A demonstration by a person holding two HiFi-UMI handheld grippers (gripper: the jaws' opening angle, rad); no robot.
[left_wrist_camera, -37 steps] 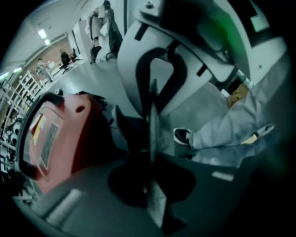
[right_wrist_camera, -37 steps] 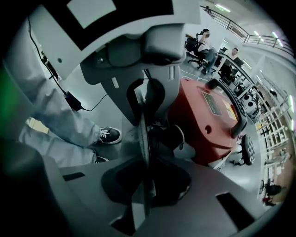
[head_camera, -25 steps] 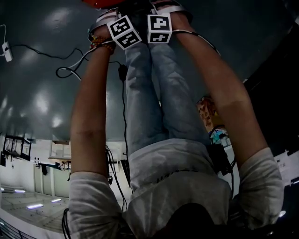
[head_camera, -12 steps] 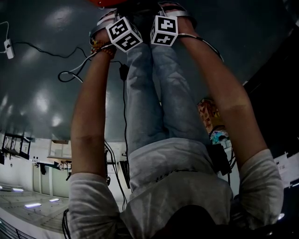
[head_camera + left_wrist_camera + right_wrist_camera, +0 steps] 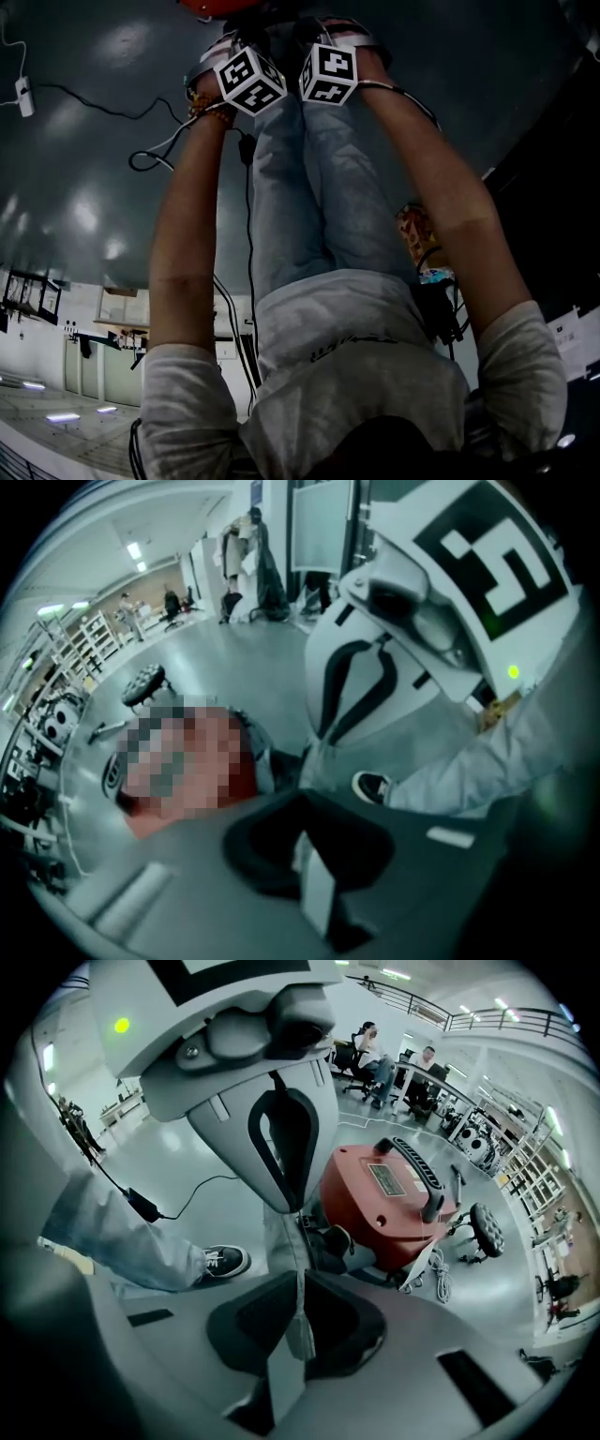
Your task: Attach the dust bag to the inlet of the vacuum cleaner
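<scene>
Right gripper view shows the right claw (image 5: pixel 298 1321) with its two jaws pressed tight together. They pinch a thin pale sheet, which is the edge of the dust bag (image 5: pixel 292 1269). From the jaws the bag goes up as a narrow grey strip. It meets the tips of the left claw (image 5: pixel 286 1206), which hangs just above and points down at it.

A little ahead of the right claw, and to its right, sits the red vacuum cleaner (image 5: pixel 380 1206) on the grey floor (image 5: pixel 202 1162). It has a black handle (image 5: pixel 420 1171) on top. The bag is close to the vacuum cleaner, but I cannot tell if the two touch. Past the vacuum cleaner, further right, are a black wheel (image 5: pixel 487 1230) and a white cord (image 5: pixel 438 1274).

To the left of the right claw is a black shoe (image 5: pixel 220 1262) below a leg in blue jeans (image 5: pixel 122 1232). Further left, a black cable with a small box (image 5: pixel 142 1206) lies on the floor.

In the left gripper view, the left claw has its jaws shut too. A white bit of the same bag is stuck between them, and the right claw is just beyond.

In the head view, both arms reach down and the two marker cubes (image 5: pixel 248 80) sit side by side, very close together. The red vacuum cleaner peeks in just past them
</scene>
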